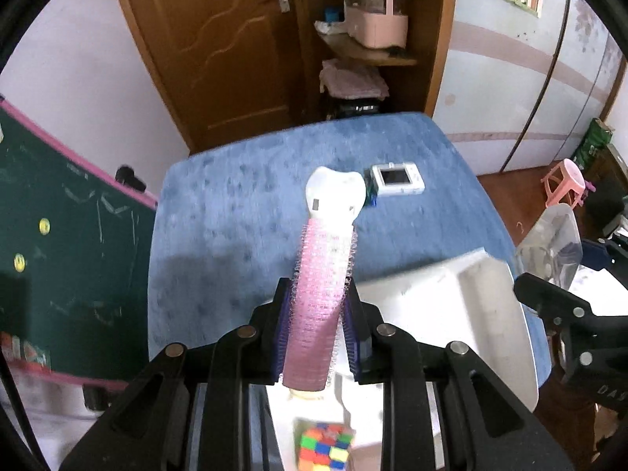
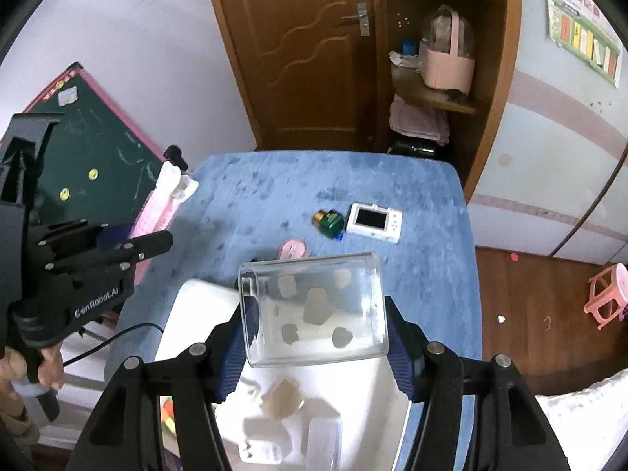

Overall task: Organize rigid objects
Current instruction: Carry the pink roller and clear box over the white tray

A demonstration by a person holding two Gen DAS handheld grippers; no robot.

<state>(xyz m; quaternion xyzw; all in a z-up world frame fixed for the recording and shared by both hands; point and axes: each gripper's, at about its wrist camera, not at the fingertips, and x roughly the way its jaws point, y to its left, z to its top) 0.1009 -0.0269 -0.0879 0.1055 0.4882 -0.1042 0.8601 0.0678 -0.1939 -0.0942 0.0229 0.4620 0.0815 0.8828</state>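
Note:
My left gripper (image 1: 318, 314) is shut on a pink hair roller with a white clip end (image 1: 325, 274), held above the near edge of the white tray (image 1: 490, 314); it also shows at the left of the right wrist view (image 2: 161, 204). My right gripper (image 2: 314, 337) is shut on a clear plastic box (image 2: 314, 310) held over the same tray (image 2: 196, 298). A colourful puzzle cube (image 1: 324, 447) lies in the tray under the left gripper. On the blue table (image 2: 392, 180) lie a white device with a screen (image 2: 375, 221), a green bottle (image 2: 329, 221) and a small pink item (image 2: 292, 249).
A chalkboard (image 1: 59, 235) leans at the left of the table. A wooden door (image 2: 298, 51) and shelves with a pink basket (image 2: 445, 66) stand behind it. A pink stool (image 2: 606, 294) stands on the floor at the right.

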